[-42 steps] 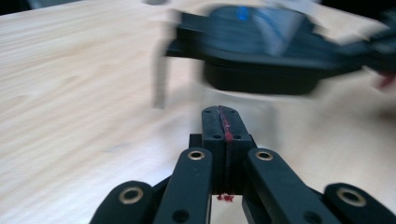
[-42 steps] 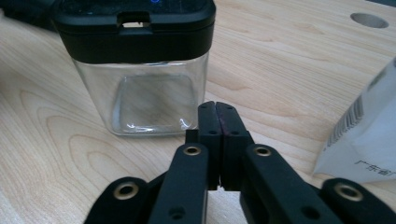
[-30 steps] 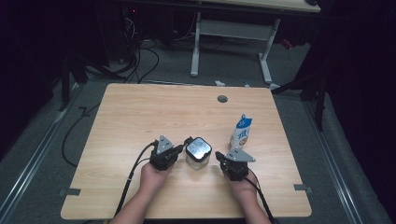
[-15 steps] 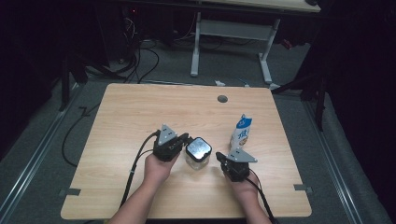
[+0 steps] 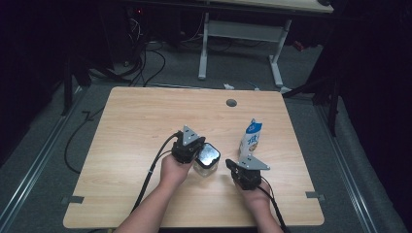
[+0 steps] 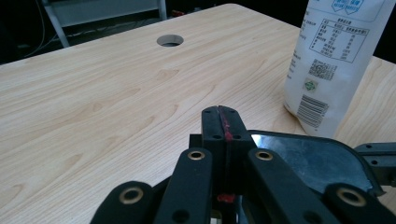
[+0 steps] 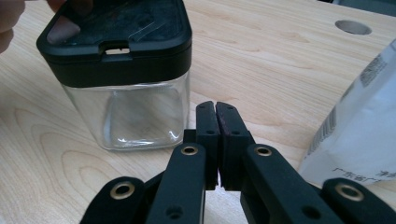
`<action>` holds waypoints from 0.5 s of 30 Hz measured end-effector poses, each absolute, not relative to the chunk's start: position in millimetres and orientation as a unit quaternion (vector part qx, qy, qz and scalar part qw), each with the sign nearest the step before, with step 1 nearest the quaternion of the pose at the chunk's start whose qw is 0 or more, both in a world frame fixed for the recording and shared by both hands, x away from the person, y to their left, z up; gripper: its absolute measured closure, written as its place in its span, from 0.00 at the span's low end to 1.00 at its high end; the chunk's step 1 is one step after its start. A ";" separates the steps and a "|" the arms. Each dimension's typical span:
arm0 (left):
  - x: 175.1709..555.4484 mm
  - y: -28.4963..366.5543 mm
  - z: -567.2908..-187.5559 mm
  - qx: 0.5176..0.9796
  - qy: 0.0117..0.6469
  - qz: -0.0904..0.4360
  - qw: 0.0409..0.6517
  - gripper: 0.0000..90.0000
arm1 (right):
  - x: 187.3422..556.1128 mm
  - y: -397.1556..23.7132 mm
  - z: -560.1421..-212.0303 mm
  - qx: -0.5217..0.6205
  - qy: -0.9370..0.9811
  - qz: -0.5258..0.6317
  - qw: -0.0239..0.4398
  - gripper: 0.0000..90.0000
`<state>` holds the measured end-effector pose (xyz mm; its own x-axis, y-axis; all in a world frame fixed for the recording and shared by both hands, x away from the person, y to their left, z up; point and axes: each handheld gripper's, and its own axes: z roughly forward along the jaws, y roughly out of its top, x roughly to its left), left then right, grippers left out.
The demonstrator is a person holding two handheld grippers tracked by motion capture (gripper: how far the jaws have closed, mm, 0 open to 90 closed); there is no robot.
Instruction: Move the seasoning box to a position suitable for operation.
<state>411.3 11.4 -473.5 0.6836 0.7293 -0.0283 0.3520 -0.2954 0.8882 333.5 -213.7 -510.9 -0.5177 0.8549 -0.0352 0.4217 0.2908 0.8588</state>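
A clear square jar (image 5: 206, 159) with a black lid (image 7: 116, 32) stands on the wooden table (image 5: 145, 121), near its front middle. My left gripper (image 5: 195, 145) is shut with nothing in it, close against the jar's left side. Its tips (image 6: 220, 114) hover beside the lid (image 6: 308, 161). My right gripper (image 5: 234, 166) is shut and empty, resting to the right of the jar with its tips (image 7: 215, 112) aimed at the jar's lower corner. A white and blue milk carton (image 5: 250, 136) stands upright just behind my right gripper.
A round cable hole (image 5: 231, 103) lies near the table's far edge. A white-legged desk frame (image 5: 240, 43) and dark cables (image 5: 145, 58) sit on the floor beyond the table. Fingers of the left hand (image 7: 11, 23) show beside the jar's lid.
My left gripper has moved forward and to the right, rising a little, and now sits against the jar. The right gripper, jar and carton have stayed put.
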 end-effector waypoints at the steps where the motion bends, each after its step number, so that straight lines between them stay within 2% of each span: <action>1: 411.6 11.2 -473.7 0.781 0.345 0.197 0.482 1.00 | 333.5 -213.1 -511.4 0.418 0.762 0.423 0.255 0.99; 15: 397.1 12.3 -474.8 0.789 0.320 0.191 0.488 1.00 | 332.4 -216.2 -513.6 0.423 0.763 0.420 0.252 0.98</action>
<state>397.1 12.3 -474.8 0.7217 0.6922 -0.0110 0.3190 -0.3184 0.8926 332.4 -216.2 -513.6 -0.5148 0.8568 -0.0290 0.4341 0.2897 0.8530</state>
